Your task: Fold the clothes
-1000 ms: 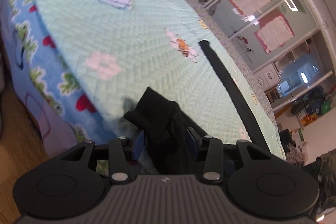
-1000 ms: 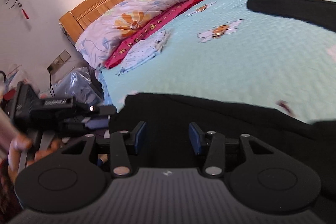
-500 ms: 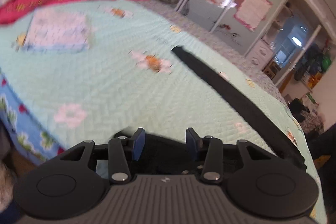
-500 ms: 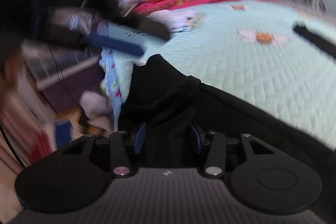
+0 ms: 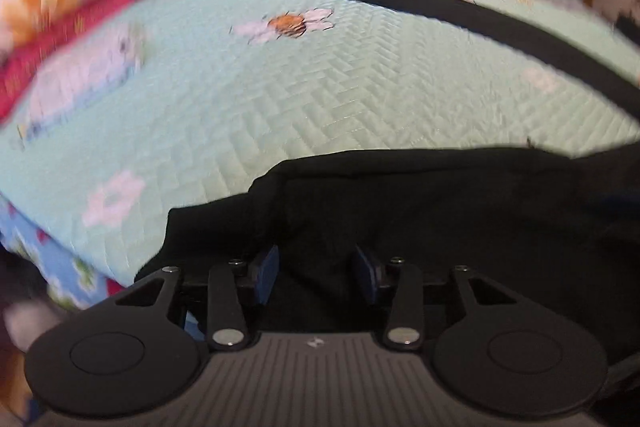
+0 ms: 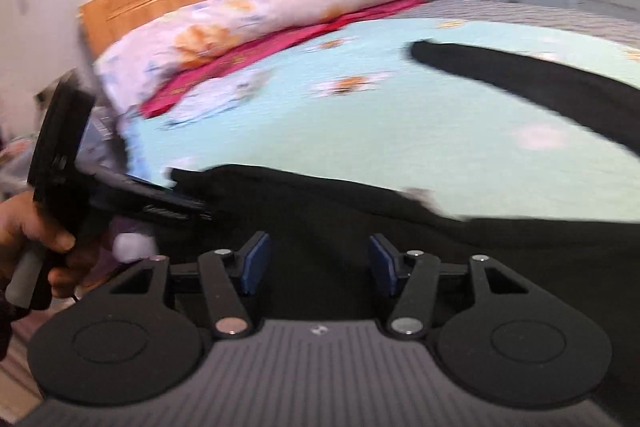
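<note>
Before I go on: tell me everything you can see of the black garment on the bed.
The black garment is soft, matte, plain dark cloth, lying mostly flat on the mint quilted bedspread near the bed's front edge, its near corner rumpled and hanging over. A long narrow part stretches across the quilt further back. The left tongs and right tongs both stand open over the near edge, cloth between their blue pads; whether the pads touch it is unclear.
</note>
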The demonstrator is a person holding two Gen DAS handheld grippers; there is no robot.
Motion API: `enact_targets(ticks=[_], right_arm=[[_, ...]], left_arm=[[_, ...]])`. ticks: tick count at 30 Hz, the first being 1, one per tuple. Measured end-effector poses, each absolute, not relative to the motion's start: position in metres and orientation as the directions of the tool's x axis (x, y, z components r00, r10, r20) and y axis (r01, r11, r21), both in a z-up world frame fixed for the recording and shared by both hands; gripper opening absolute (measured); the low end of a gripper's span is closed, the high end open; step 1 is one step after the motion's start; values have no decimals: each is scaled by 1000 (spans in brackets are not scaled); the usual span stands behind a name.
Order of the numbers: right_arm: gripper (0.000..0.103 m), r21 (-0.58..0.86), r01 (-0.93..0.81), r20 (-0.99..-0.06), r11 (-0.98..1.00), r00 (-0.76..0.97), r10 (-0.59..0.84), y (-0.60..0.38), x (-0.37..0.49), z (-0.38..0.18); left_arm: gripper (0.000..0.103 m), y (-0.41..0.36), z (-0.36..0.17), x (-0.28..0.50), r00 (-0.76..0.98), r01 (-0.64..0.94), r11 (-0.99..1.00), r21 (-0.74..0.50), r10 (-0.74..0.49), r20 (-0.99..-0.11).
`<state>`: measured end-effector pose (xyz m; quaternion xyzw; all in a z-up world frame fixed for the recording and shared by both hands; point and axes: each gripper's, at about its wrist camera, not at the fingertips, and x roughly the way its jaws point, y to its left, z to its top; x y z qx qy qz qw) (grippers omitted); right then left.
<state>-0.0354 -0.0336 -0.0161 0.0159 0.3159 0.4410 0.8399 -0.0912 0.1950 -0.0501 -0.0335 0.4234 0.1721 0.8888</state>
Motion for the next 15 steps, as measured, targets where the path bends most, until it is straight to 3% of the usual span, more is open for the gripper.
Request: enact_targets(ticks=[5,6,7,8,11,15], right_arm=[[54,410,-565,-544,716,478,690,-137,-14,-33],[40,435,-519,-559,736,485,673,-162,-10,-40],[11,466,-467,-566,752,496,659,-186,-7,-45],[2,496,-413,-571,764,508,645,-210,-6,-50],[3,566,-308,-538,765,565,626,-266,-14,-48],[13,599,-229,-481,768,664,573,-317,-35,-43]], left_arm=[[45,193,-48,-91,575,-335,935,112,297,-763],[45,190,-48,-91,575,-333,935,122,304,-760],[45,186,-48,-90,575,-330,934,138,315,-755],[45,182,-48,-90,575,-327,932,153,325,-751],[45,173,-49,-86,570,-326,926,191,354,-742],[45,171,-49,-85,564,-326,922,210,368,-739]])
